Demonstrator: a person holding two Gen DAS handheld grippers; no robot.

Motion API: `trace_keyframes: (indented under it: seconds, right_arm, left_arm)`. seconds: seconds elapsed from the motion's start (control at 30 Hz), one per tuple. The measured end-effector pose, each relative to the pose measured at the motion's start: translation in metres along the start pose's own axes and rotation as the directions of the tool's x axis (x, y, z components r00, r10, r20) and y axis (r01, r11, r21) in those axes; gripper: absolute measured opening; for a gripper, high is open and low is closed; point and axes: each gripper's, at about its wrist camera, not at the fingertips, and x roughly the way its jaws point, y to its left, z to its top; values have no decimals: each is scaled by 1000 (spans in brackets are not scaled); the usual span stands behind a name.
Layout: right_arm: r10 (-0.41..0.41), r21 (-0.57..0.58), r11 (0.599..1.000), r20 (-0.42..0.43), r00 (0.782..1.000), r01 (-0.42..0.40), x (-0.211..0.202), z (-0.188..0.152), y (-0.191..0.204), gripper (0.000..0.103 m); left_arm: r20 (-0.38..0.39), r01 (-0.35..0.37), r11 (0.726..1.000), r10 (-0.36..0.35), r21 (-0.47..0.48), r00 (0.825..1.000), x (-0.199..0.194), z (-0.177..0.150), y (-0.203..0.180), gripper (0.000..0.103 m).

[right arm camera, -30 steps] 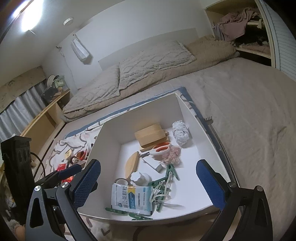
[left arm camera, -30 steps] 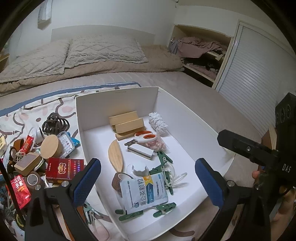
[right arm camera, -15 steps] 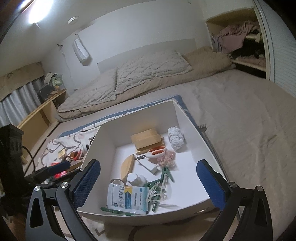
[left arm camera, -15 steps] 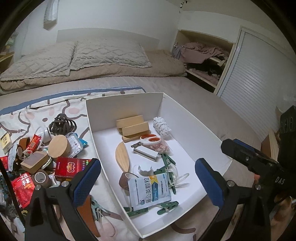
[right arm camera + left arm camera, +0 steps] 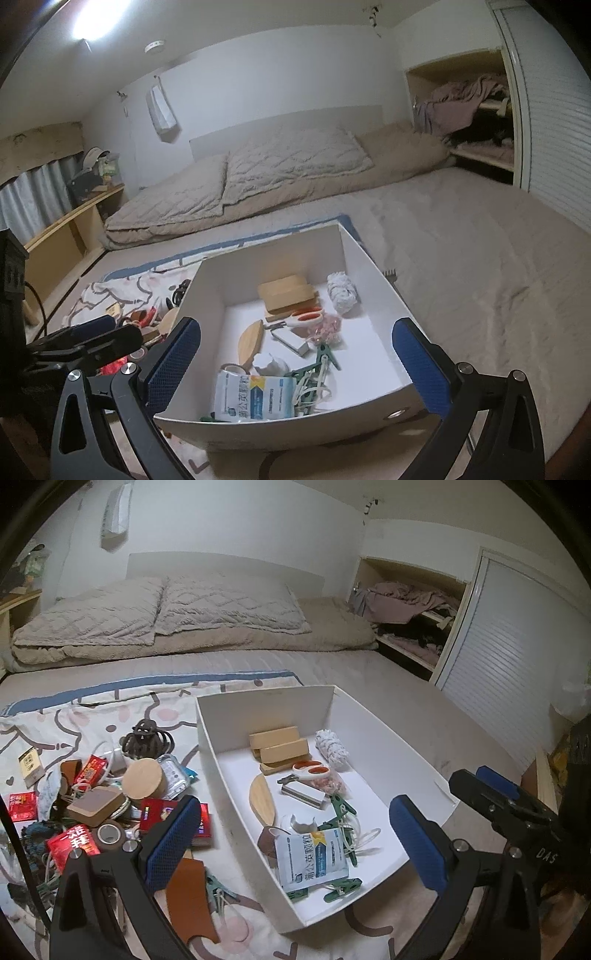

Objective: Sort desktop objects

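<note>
While both tools hung above the bed [image 5: 388,686], the left gripper [image 5: 295,843] had its jaws spread wide and held nothing, and the right gripper [image 5: 297,363] was likewise released and empty.

A white box [image 5: 266,709] with tall plain walls sat on a patterned sheet [image 5: 74,716] spread over the bed. Inside it, at the far end, lay stacked pale wooden blocks [image 5: 279,742], with a bundle of white cord [image 5: 331,746] just beside them. Nearer the middle were white-and-orange scissors [image 5: 308,770], a pinkish bag [image 5: 332,784], a small grey-edged block [image 5: 301,794] and a flat wooden leaf-shaped piece [image 5: 262,799]. At the near end a blue-and-white sachet [image 5: 312,860] with printed characters lay over green clothes pegs [image 5: 341,886] and white string; a brown tape roll [image 5: 267,843] showed beside it.

Left of the box, on the sheet, the unsorted pile was heaped close together: a round wooden lid [image 5: 142,779], a red carton [image 5: 162,810], red sachets [image 5: 74,845], a dark claw hair clip [image 5: 144,738], a square wooden-edged block [image 5: 98,805], a second tape roll [image 5: 109,834] and a brown leather piece [image 5: 188,901] nearest the camera.
</note>
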Motion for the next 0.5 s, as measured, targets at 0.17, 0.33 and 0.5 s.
trace_keyframes:
  seconds: [0.17,0.33,0.5]
  right_arm:
    - [-19,-40,999,21,1000,20,-10,-2,16,103]
    - [-14,-71,997,30,999,16,-20,-7,32,103]
    - [-1,-82,997,36,999,4,-28,-12,47,103]
  left_arm:
    - [33,-10,1000,10,-6,999,-20,0,7,102]
    - [47,-22,1000,22,6,999,-39,-1,12,103]
    - [73,-53,998,51,21,996,-59,-5,16,103]
